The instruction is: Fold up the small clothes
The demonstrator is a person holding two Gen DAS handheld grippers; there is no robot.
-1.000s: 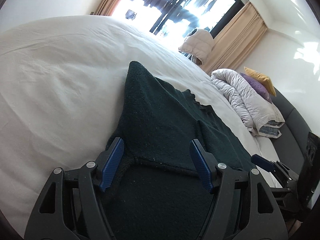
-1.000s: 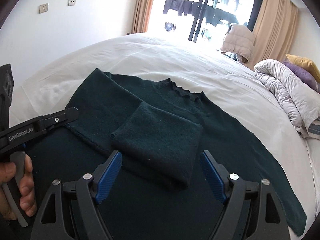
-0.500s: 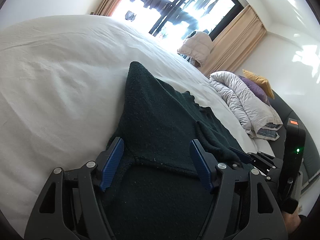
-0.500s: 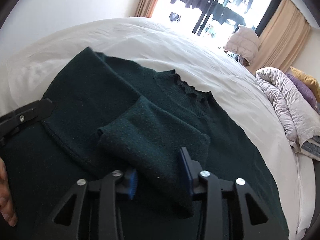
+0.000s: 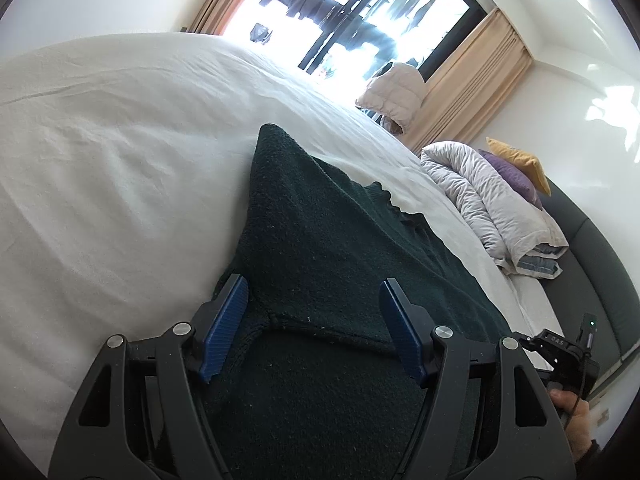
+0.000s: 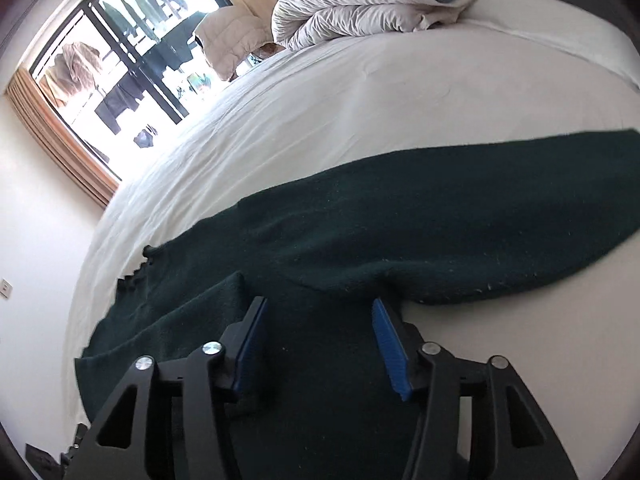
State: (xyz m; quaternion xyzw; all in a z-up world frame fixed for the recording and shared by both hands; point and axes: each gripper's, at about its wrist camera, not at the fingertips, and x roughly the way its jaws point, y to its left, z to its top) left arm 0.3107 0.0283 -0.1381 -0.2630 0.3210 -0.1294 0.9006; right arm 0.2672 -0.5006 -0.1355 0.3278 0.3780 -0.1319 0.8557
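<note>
lying flat on the white bed (image 5: 120, 160), the dark green sweater (image 5: 320, 240) fills the near ground of both views. the left claw (image 5: 312, 316) stands open just over a seam of it, pads clear of the cloth. the right claw (image 6: 316, 340) is opening above the sweater's body, cloth below but nothing pinched; one sleeve (image 6: 480, 220) stretches away to the right. farther off, a bunched duvet (image 5: 492, 208) with purple and yellow pillows lies at the bed's far right, and curtains (image 5: 472, 88) frame a bright window (image 5: 352, 20) beyond.
</note>
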